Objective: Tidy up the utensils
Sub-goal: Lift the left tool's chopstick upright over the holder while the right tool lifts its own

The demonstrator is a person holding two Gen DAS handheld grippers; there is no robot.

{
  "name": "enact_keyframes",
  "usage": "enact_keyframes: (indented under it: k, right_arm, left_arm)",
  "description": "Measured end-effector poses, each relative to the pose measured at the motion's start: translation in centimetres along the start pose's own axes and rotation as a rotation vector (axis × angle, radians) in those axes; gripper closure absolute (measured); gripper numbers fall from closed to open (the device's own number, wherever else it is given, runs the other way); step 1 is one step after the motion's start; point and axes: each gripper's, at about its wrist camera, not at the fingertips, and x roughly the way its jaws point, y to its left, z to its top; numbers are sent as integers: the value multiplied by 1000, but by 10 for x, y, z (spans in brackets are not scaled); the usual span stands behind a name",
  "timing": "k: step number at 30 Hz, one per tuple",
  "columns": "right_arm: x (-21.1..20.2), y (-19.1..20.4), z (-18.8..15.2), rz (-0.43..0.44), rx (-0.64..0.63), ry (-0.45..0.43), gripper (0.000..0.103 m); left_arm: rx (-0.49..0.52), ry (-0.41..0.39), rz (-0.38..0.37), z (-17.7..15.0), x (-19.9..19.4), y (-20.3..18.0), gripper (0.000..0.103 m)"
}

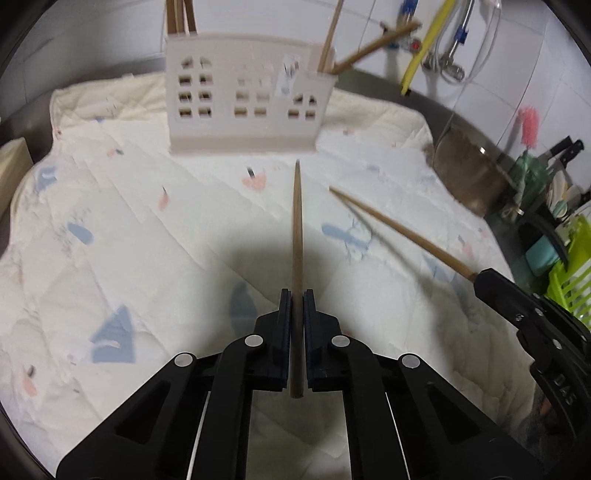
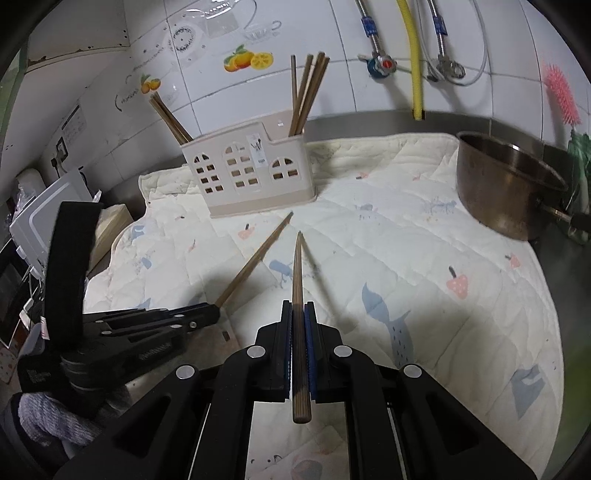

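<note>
Looking mostly done: holder (image 2: 255,177) ahead of both tongs already has chopsticks, and the left tongs (image 1: 297,295) and right tongs (image 2: 298,306) each clamp one chopstick (image 1: 297,229) (image 2: 298,280), neither dropped in yet.

chopsticks in holder (image 1: 180,16): tops cut off at 12 o'clock in the left view
dish rack (image 1: 570,266): only a green sliver at 3 o'clock, rest out of view
holder (image 1: 242,98): motion-blurred, sticker unreadable
microwave (image 2: 48,206): half hidden behind left gripper (image 2: 216,314), 9 o'clock
</note>
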Motion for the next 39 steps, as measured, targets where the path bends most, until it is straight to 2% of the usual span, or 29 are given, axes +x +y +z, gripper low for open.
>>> enact_keyframes:
  k: [12, 19, 29, 33, 39]
  right_arm:
    - [-16, 21, 41, 18, -61, -88, 97]
    - [-19, 45, 67, 34, -143, -115, 97]
    - [-15, 54, 69, 34, -171, -87, 97]
    - [-14, 50, 79, 30, -171, -66, 97]
    - [-21, 52, 104, -3, -215, -91, 97]
  left_arm:
    - [62, -193, -14, 47, -77, 15, 98]
    - [75, -224, -16, 64, -93, 26, 98]
    - [85, -218, -21, 76, -88, 37, 98]
    - [92, -237, -16, 92, -93, 39, 98]
    - [126, -282, -17, 121, -109, 34, 98]
